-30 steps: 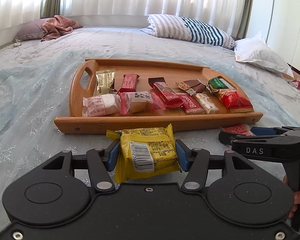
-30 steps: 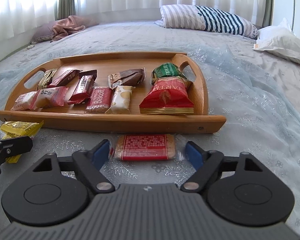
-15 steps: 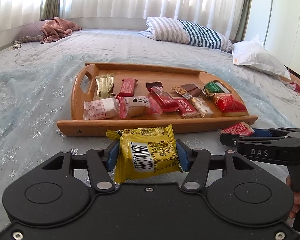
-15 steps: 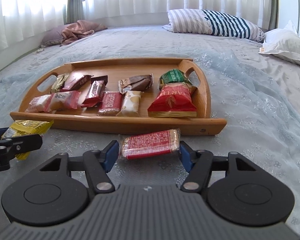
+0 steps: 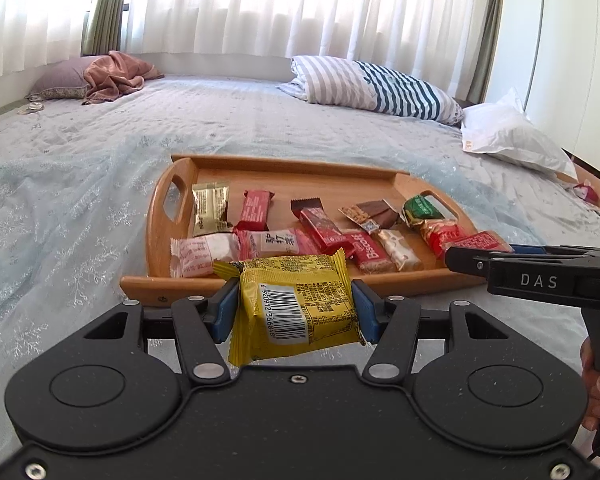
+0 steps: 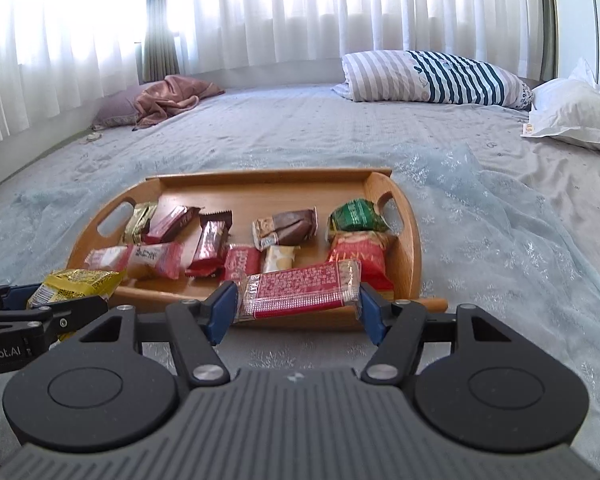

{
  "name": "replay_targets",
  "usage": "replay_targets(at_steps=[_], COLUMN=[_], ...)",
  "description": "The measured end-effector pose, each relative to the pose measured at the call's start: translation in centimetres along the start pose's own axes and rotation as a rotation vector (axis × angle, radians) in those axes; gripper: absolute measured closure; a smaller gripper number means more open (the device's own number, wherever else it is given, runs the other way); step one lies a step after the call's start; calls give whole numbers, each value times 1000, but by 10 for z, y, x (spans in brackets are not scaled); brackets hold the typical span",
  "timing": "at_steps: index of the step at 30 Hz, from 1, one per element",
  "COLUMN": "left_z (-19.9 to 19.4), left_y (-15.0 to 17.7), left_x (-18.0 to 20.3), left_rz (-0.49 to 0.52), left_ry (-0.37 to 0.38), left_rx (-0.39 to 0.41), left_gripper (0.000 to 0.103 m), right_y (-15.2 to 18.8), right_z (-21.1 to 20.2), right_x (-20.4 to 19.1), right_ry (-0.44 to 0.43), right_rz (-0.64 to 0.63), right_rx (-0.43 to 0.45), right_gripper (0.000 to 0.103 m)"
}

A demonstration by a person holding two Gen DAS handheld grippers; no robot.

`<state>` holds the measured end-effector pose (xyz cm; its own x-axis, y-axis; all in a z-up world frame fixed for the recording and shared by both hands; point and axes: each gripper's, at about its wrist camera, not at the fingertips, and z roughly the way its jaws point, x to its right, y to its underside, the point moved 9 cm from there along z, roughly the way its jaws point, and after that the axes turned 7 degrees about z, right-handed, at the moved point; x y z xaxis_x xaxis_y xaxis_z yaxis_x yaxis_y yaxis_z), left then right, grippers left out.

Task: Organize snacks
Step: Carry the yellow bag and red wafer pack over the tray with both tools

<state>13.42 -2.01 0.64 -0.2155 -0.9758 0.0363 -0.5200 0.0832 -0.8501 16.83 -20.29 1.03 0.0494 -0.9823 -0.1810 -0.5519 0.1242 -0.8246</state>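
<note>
Bedroom, white curtains bright along the far wall. Wide bed (image 5: 100,184) under a pale blue snowflake-print cover fills the scene. Striped pillow (image 5: 376,86) at far right, white pillow (image 5: 512,136) beside it; a pink cloth (image 5: 114,74) bunched on a mauve cushion at far left.

Wooden tray (image 5: 160,216) with cut-out handles sits mid-bed, long side toward the grippers. Snacks lie in it in two loose rows: gold packet (image 5: 209,208) at far left, red bar (image 5: 255,210) next to it, brown chocolate wrapper (image 5: 374,212) near centre, green packet (image 5: 422,208) by the right handle, red bag (image 6: 358,258) just in front of the green one. Near row, from the left: pink-white packets (image 5: 198,256), a red biscuit bar (image 5: 370,250), a cream packet (image 5: 398,248).

Left gripper (image 5: 294,312) pinches a yellow snack packet (image 5: 296,308), barcode up, held above the cover just short of the tray's near rim. Right gripper (image 6: 294,306) pinches a red wafer packet (image 6: 300,290) by its ends, lifted, tilted slightly, at the near rim on the tray's right half.
</note>
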Motion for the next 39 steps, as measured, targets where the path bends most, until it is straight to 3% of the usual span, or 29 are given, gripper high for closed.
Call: replay_targets(at_steps=[14,24,35,39], left_z=[20,45,83,108], left_y=[-40,-55,-80,-85], left_x=[-8,-8,-19,-23], left_rz=[13,31,58,64], left_ry=[-31,-38,-58,-85], left_rx=[55,48,71,42], left_gripper=[47,47,47,47], right_y=[-30,-44,-62,-68], right_z=[14,27,63,84], right_x=[-11,-8,-2,7], right_ry=[-49,-38,-39,-10], right_rz=[-17,-9,10,49], right_rx=[35,54,50,44], right_gripper=[36,36,35,36])
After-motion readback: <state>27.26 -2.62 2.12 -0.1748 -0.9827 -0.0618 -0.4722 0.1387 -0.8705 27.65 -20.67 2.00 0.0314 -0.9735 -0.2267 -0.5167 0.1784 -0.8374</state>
